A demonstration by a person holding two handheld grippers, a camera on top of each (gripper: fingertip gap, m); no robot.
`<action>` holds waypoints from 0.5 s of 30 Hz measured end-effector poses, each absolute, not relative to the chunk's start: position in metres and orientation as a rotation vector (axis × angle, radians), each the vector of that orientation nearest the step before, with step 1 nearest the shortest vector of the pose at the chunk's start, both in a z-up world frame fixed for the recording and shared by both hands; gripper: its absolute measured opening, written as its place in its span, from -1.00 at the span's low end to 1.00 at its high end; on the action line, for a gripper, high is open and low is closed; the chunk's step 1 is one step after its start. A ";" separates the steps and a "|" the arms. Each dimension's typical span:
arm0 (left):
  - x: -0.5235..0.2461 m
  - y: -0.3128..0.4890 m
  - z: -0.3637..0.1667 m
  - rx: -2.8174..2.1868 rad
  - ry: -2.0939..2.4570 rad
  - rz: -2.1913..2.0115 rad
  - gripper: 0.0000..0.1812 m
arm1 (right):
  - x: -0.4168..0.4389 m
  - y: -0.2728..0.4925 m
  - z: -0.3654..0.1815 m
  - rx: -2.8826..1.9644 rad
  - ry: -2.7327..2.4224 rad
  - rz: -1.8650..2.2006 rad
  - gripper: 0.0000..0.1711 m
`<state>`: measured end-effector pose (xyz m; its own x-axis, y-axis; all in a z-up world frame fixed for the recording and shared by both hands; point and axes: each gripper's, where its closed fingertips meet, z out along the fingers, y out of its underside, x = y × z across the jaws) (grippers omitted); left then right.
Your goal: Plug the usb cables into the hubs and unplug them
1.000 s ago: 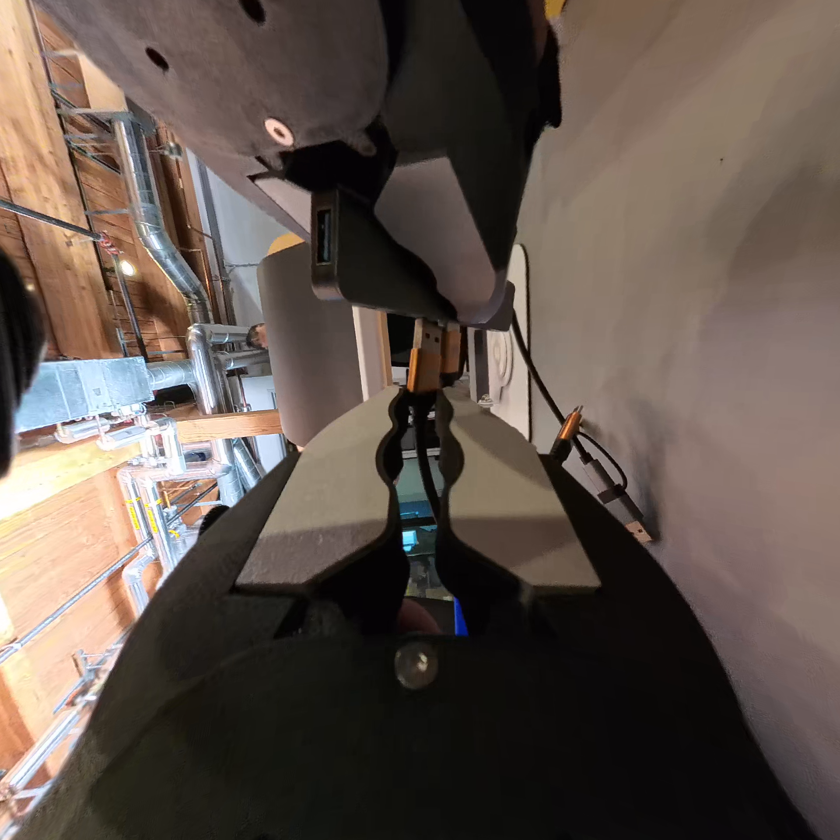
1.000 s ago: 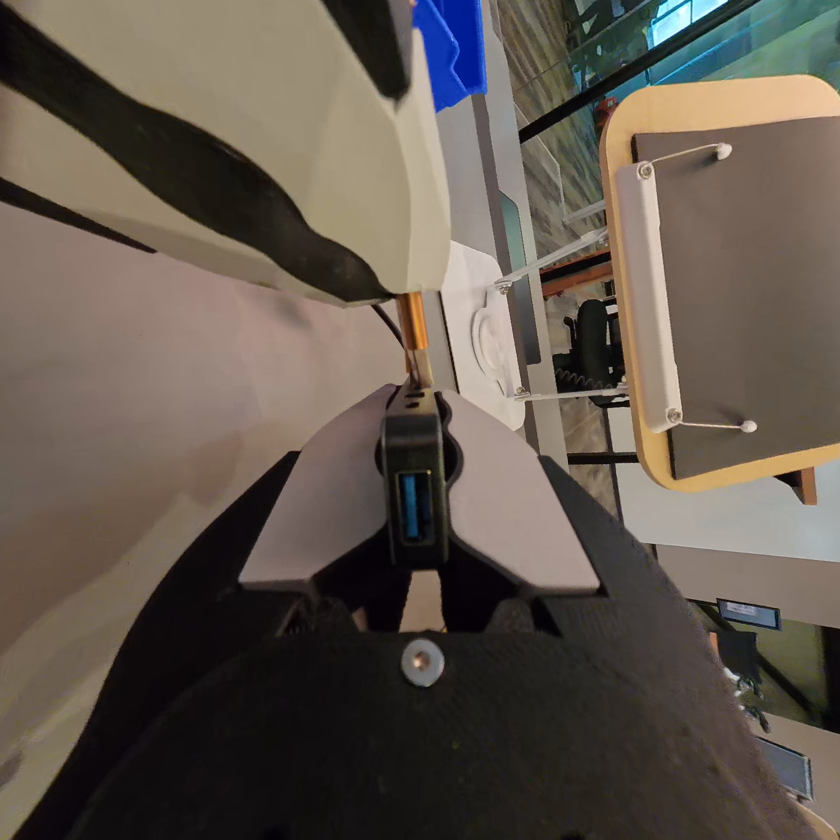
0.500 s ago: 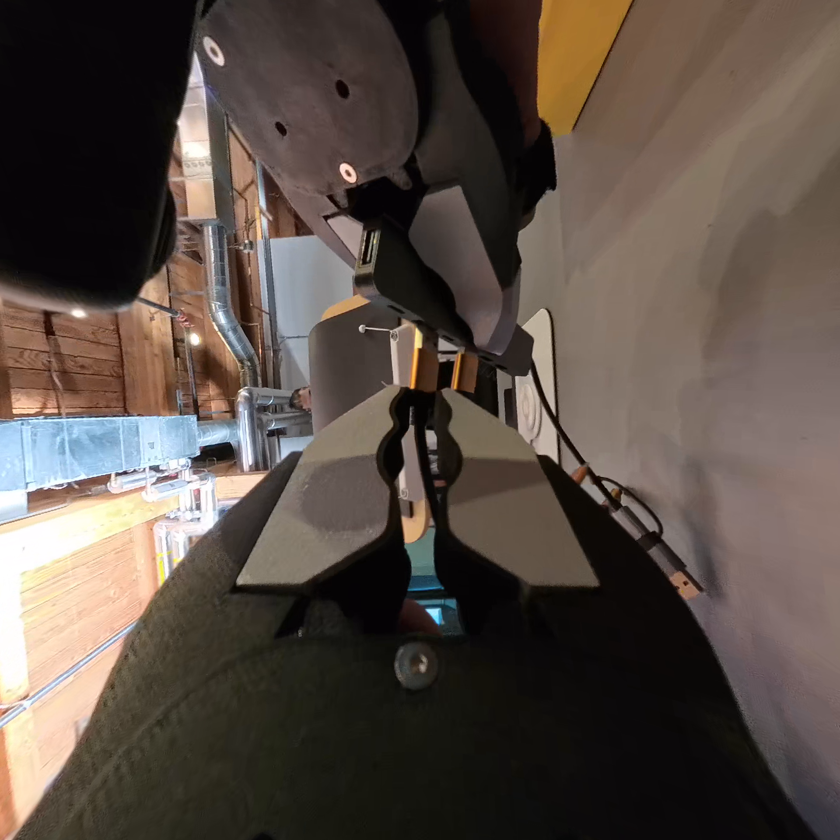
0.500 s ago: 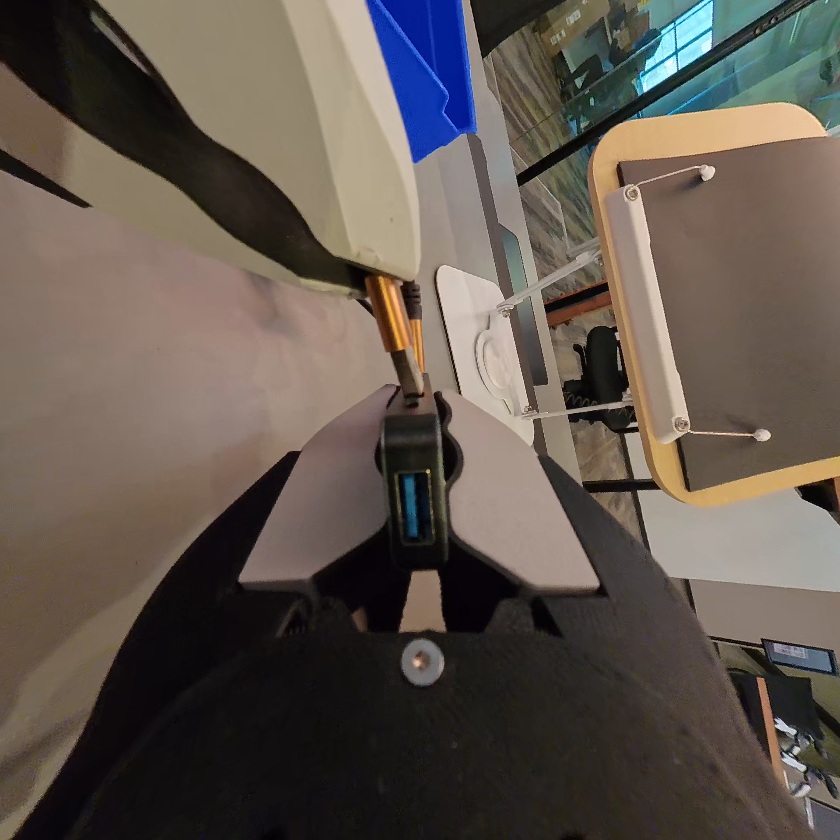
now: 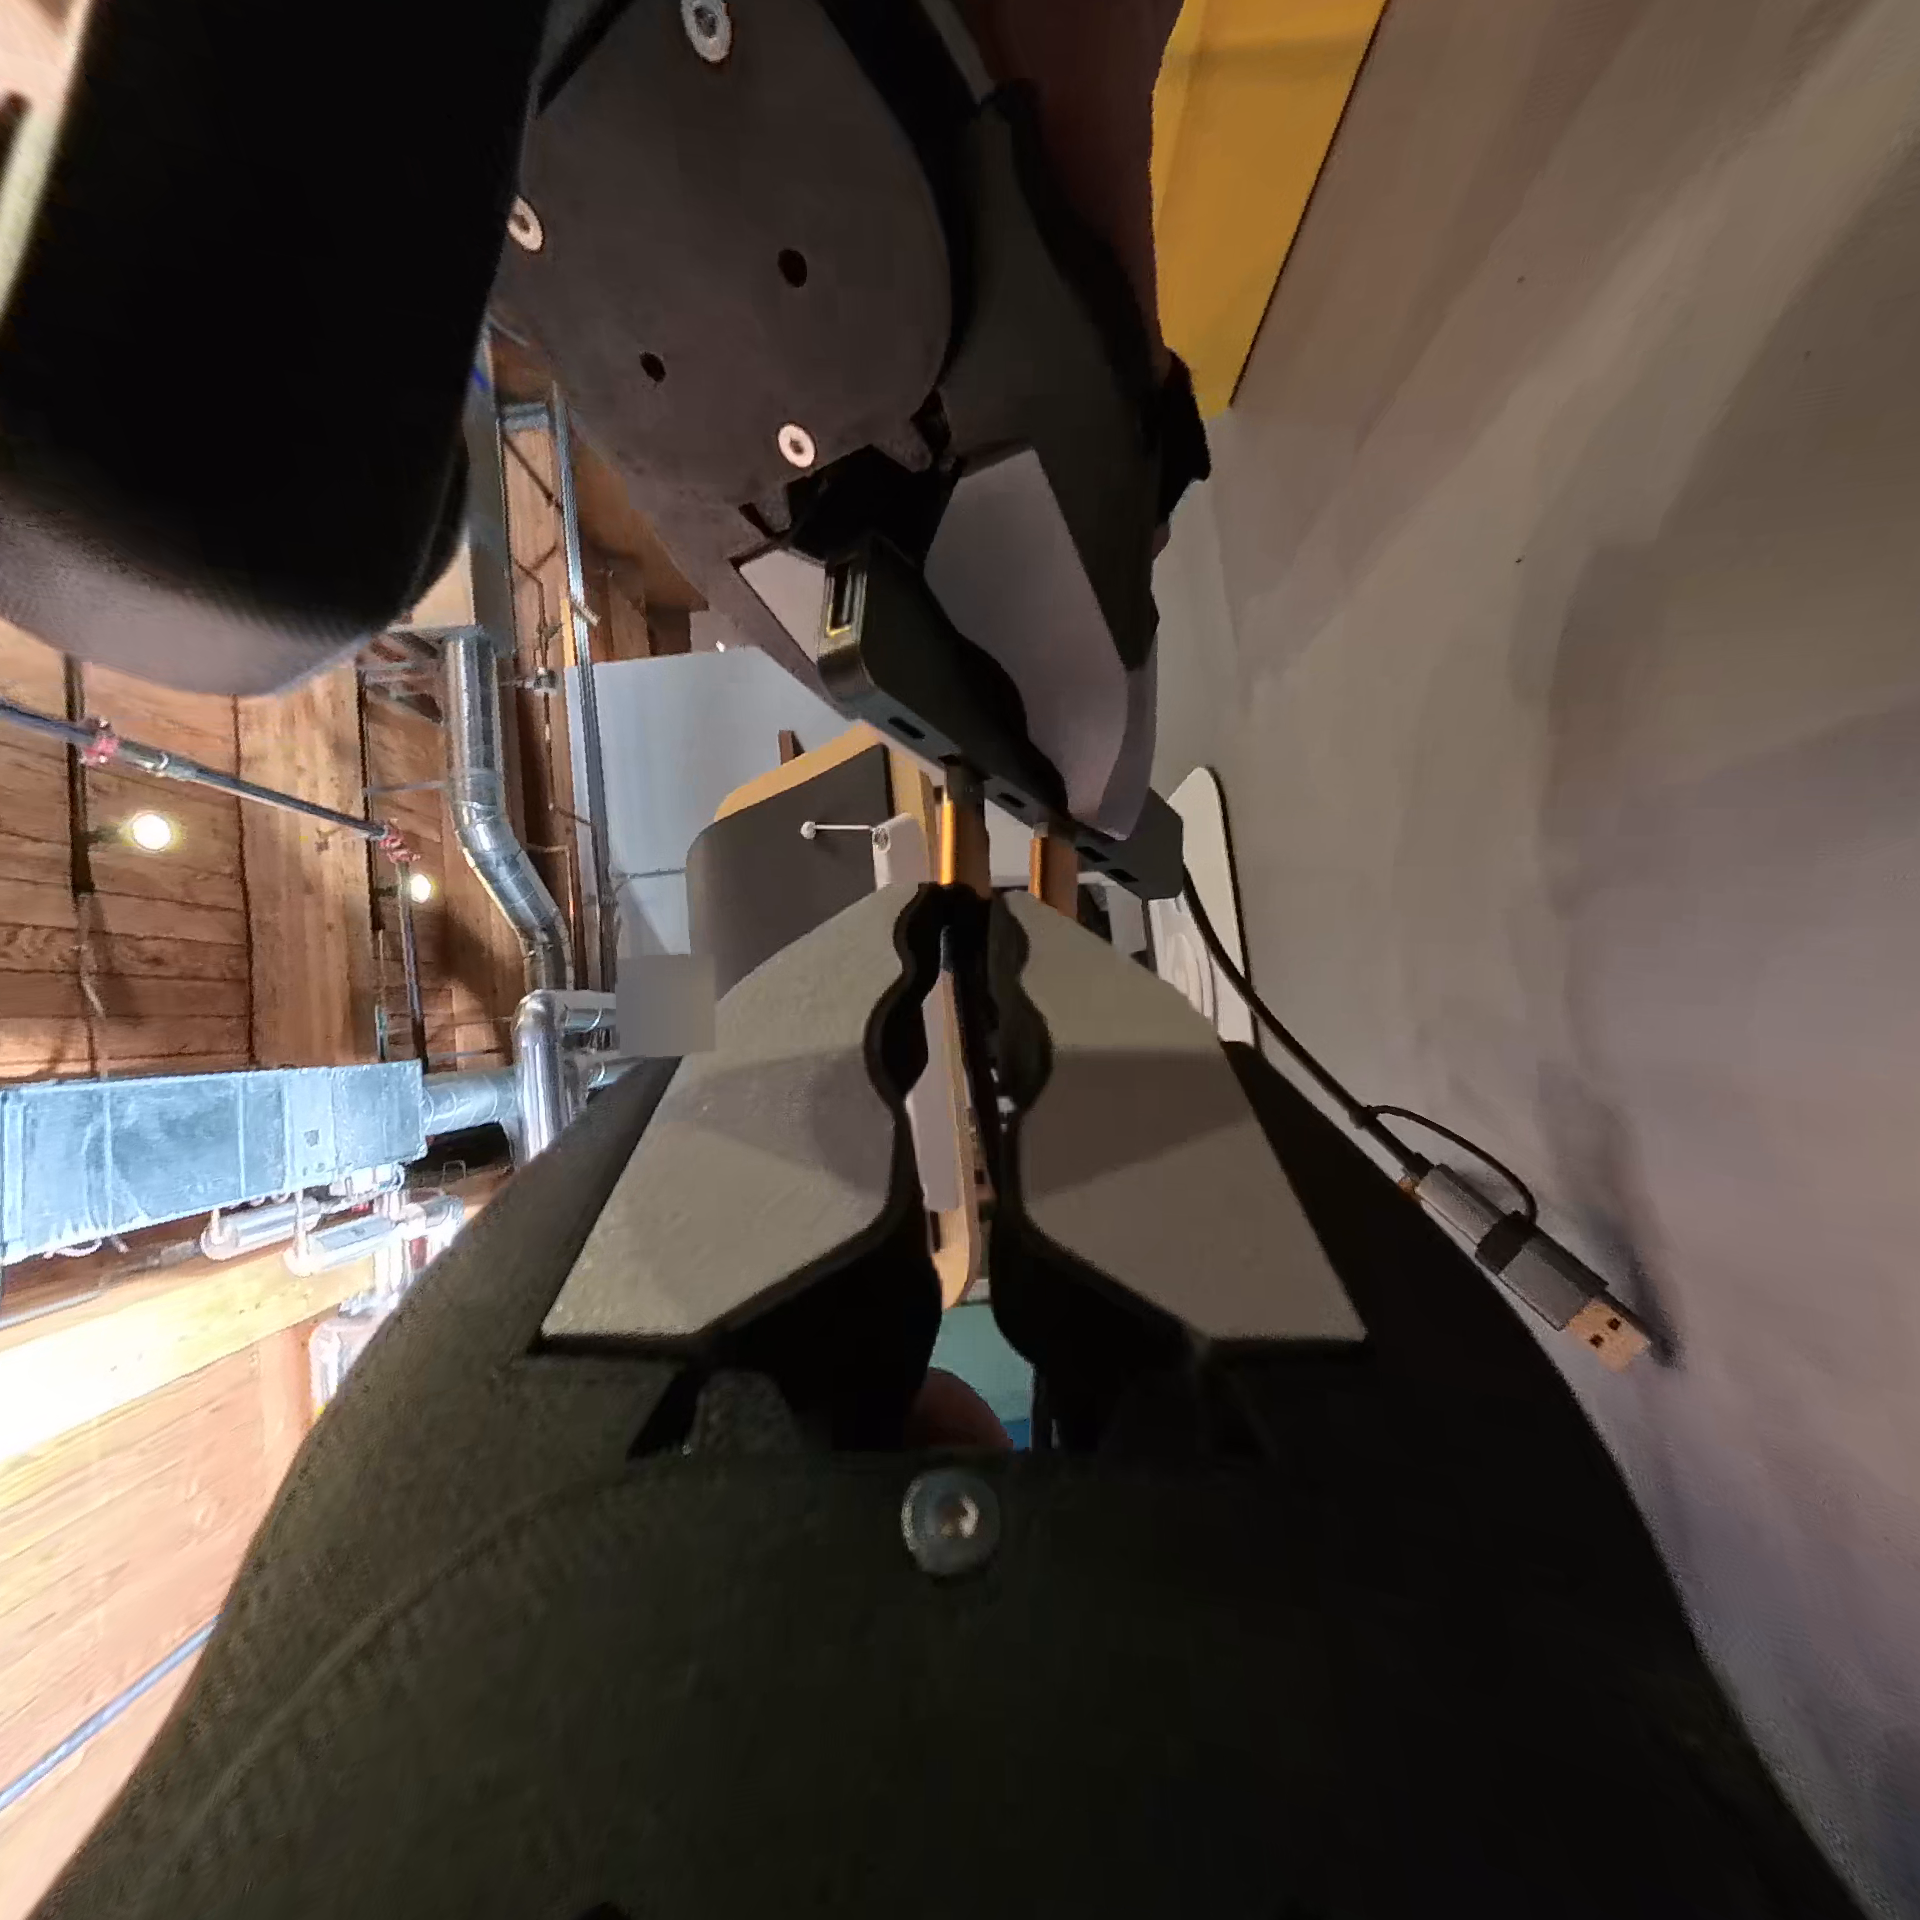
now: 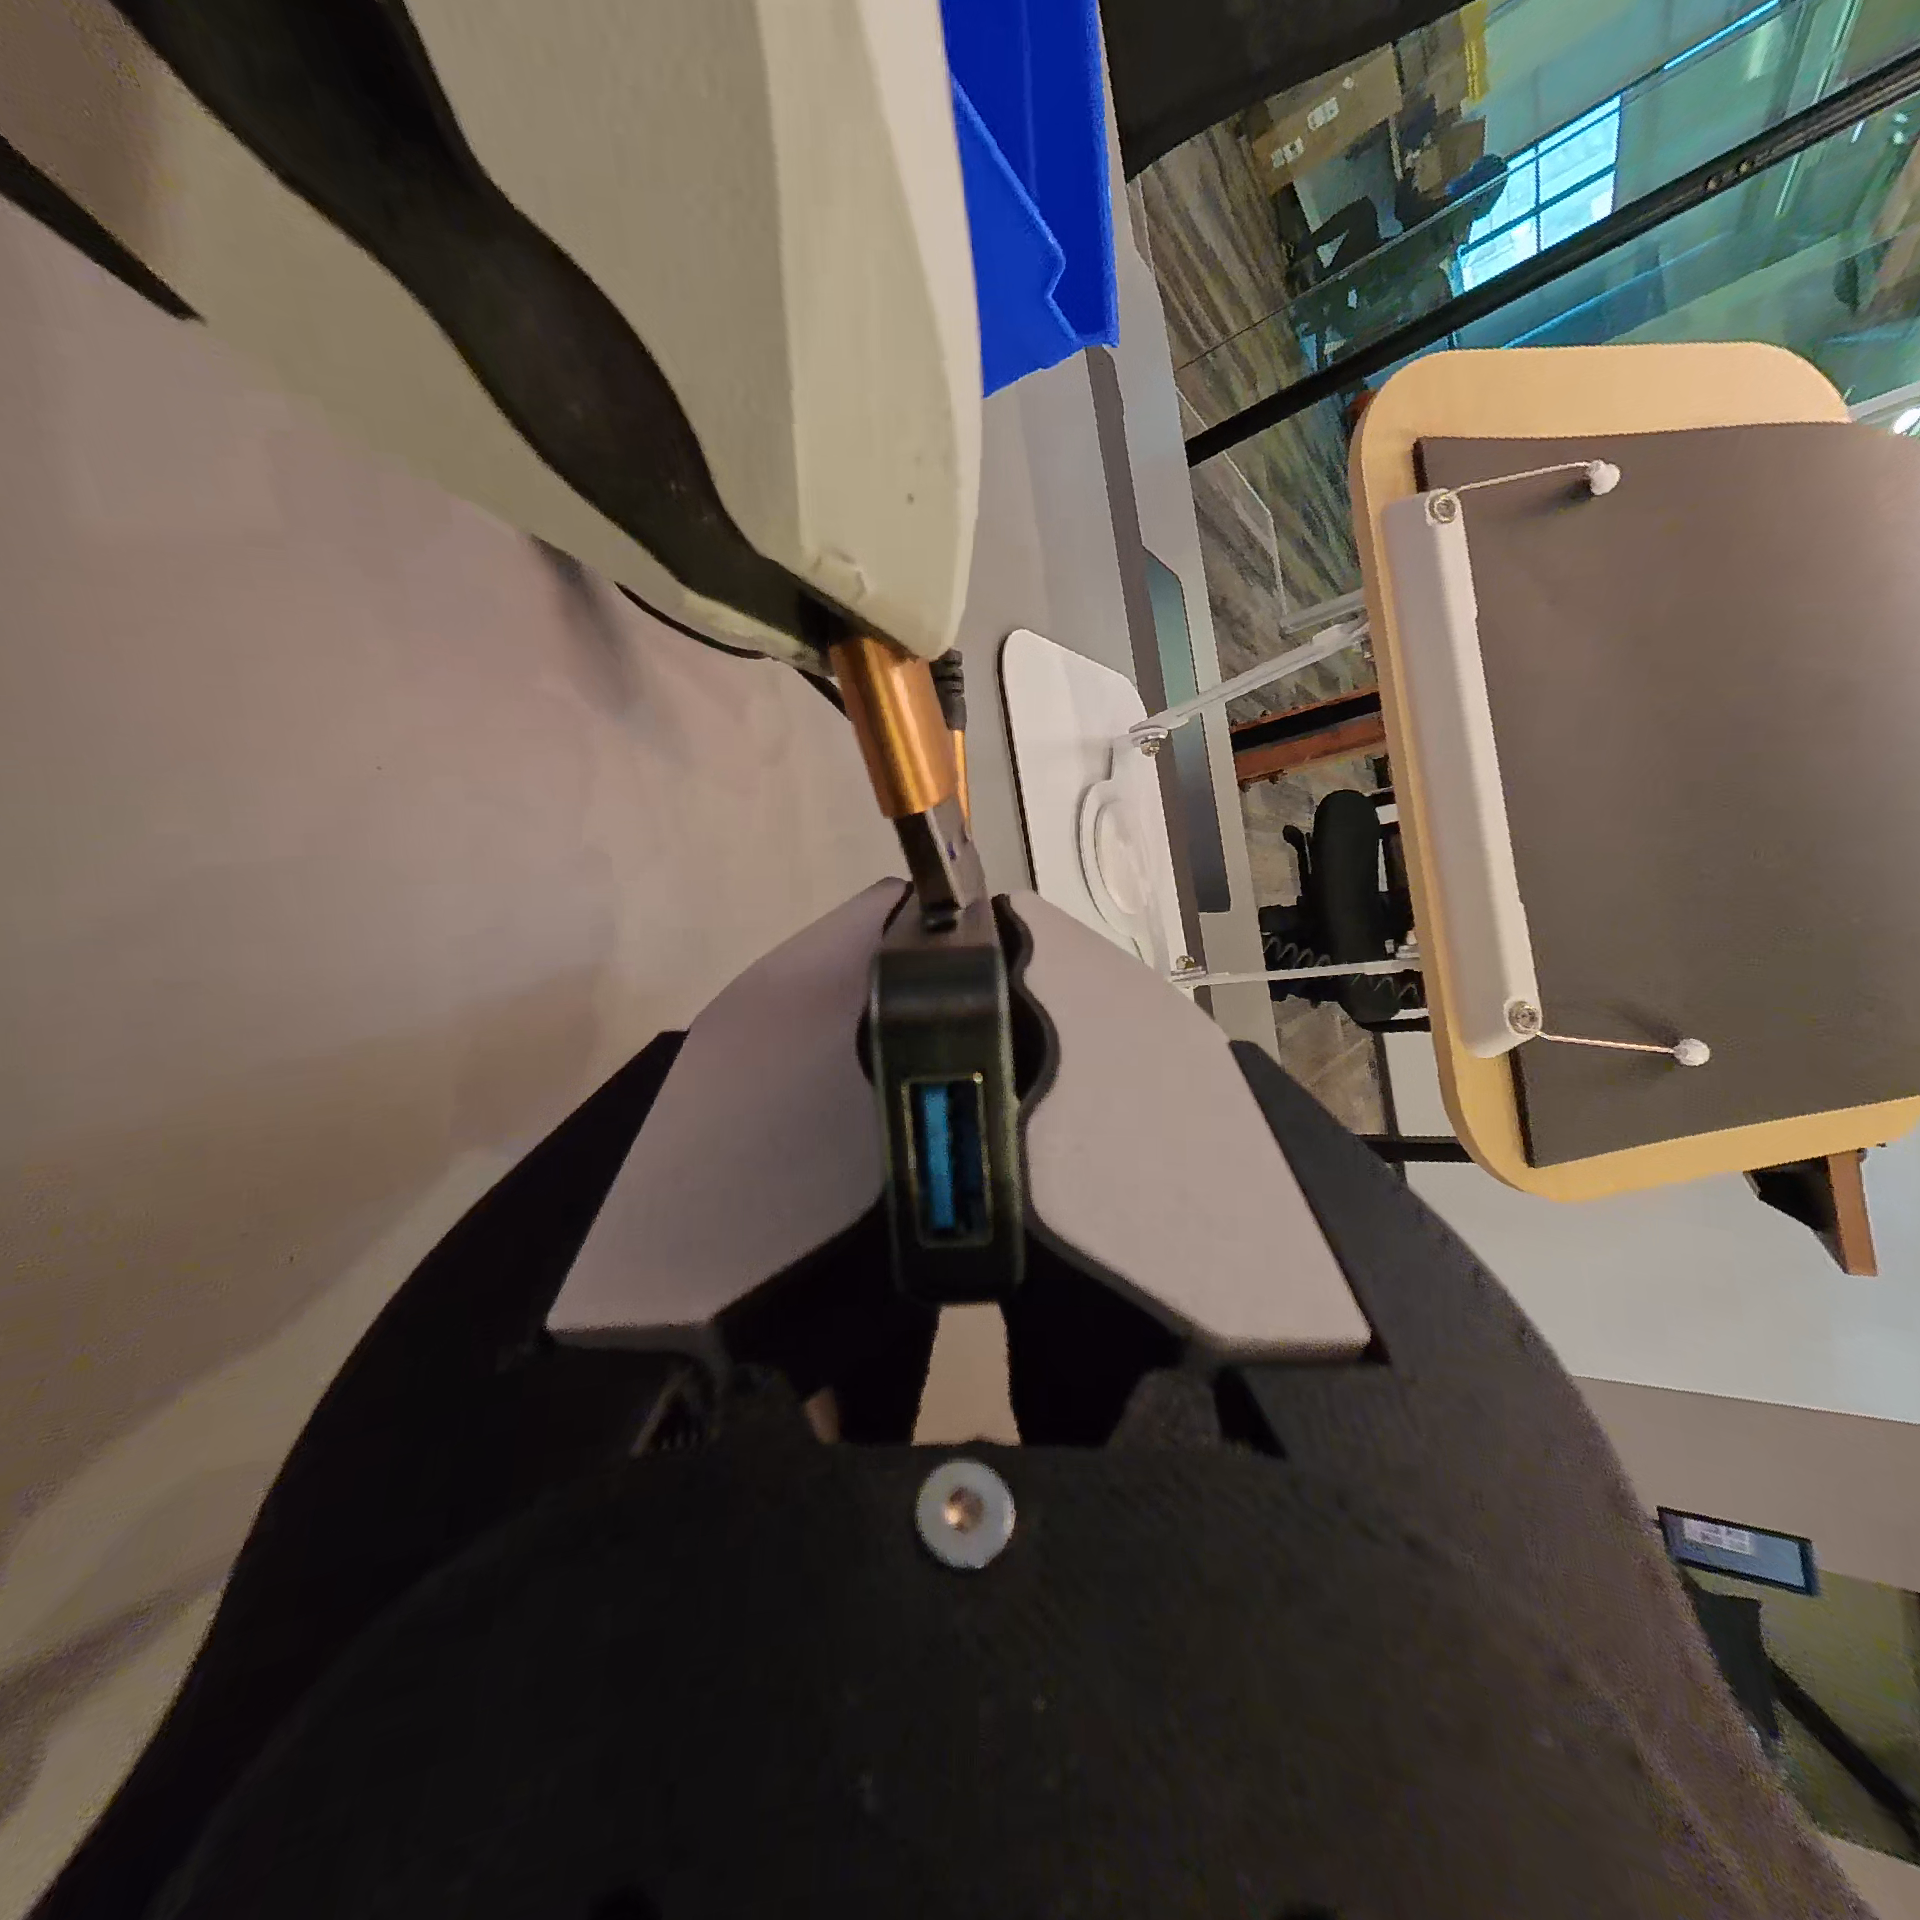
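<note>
Hub (image 6: 945, 1101): black block, clamped between the right gripper (image 6: 948, 914) fingers and held off the grey table (image 5: 1662, 520); landmark for all entries below.
Blue port: open socket on the hub end facing the right wrist camera; empty.
Held plug (image 6: 906, 743): copper-sleeved USB plug, metal tip at a port on the hub's far edge, partly in, tilted.
Left gripper (image 5: 961, 914): closed on the held plug's rear and its black cable, just beyond the hub.
Second plug (image 5: 1051, 868): copper, beside the held plug on the same hub edge.
Loose adapter (image 5: 1538, 1273): grey connector on the table, well apart from the hub.
Step (judged): plug entering or leaving its port; which cannot be told.
Next move (judged): straight travel along the port axis, hub kept rigid.
</note>
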<state>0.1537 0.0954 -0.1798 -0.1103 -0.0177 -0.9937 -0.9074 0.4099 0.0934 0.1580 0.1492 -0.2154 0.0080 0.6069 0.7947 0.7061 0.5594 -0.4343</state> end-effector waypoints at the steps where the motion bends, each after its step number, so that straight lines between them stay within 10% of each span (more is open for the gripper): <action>1: 0.154 0.094 -0.180 -0.866 1.494 0.933 -0.91 | 0.158 0.149 -0.215 -1.111 -1.675 -0.114 -0.87; 15: 0.152 0.083 -0.176 -0.985 1.547 0.611 -0.92 | 0.152 0.139 -0.207 -0.989 -1.696 -0.173 -0.86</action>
